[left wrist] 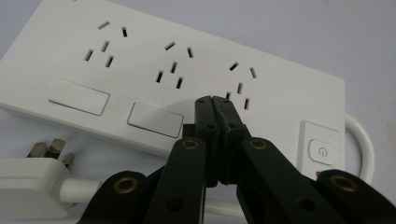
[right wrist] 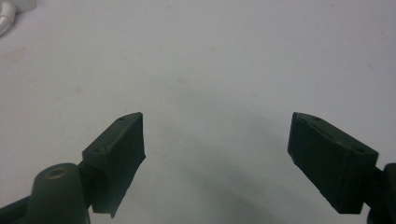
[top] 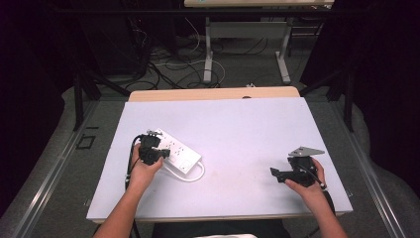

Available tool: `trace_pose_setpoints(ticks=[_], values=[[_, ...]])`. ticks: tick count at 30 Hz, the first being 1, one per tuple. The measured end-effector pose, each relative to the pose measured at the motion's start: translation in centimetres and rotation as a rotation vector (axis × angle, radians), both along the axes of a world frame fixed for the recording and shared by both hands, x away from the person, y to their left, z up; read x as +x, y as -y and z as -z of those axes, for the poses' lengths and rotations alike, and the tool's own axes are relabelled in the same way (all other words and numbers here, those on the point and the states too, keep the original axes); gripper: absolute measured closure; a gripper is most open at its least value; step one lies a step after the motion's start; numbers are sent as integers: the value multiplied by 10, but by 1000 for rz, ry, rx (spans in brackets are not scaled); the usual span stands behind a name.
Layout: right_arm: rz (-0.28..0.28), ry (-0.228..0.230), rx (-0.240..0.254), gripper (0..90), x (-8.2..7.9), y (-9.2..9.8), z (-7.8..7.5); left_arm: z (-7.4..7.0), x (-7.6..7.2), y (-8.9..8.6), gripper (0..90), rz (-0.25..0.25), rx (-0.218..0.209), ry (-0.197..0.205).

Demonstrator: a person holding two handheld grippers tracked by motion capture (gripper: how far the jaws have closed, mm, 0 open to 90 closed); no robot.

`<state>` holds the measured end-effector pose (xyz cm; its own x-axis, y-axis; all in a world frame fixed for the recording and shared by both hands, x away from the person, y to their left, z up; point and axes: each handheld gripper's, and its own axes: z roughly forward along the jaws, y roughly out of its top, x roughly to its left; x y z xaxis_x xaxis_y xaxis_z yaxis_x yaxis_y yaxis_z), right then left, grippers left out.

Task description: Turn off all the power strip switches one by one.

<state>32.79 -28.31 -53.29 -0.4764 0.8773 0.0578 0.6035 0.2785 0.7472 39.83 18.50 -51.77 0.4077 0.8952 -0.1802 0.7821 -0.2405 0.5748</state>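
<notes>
white plastic power strip lies at 9 o'clock on the pale lilac surface.
left gripper over the strip's near edge, fingers pressed together, empty. right gripper at 4 o'clock, fingers wide, well apart from the strip.

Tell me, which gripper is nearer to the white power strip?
Left. The left gripper is right at the power strip, its jaws shut over the strip's top face. The right gripper sits far off across the table, jaws open.
</notes>
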Motion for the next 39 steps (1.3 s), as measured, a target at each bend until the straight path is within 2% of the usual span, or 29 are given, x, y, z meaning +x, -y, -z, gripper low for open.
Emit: trace_pose_setpoints(ticks=[3, 15, 17, 19, 26, 29, 31, 39], values=[[0, 1, -3, 186, 0, 0, 0, 1, 1, 0, 900, 11, 10, -10], [-5, 3, -5, 186, 1, 0, 1, 3, 2, -1, 900, 10, -3, -12], [-6, 5, -5, 186, 1, 0, 1, 4, 2, 0, 900, 13, 19, -24], [-4, 4, -5, 186, 0, 0, 0, 5, 1, 1, 900, 11, 30, -4], [0, 1, -2, 186, 0, 0, 0, 4, 2, 2, 900, 2, 22, -10], [-7, 3, -2, 186, 1, 0, 1, 2, 3, 2, 900, 10, 13, -18], [-6, -2, -3, 186, 1, 0, 1, -4, 4, 2, 900, 14, 8, -8], [-5, -1, -3, 186, 1, 0, 1, -17, 12, -3, 900, 2, 18, 7]])
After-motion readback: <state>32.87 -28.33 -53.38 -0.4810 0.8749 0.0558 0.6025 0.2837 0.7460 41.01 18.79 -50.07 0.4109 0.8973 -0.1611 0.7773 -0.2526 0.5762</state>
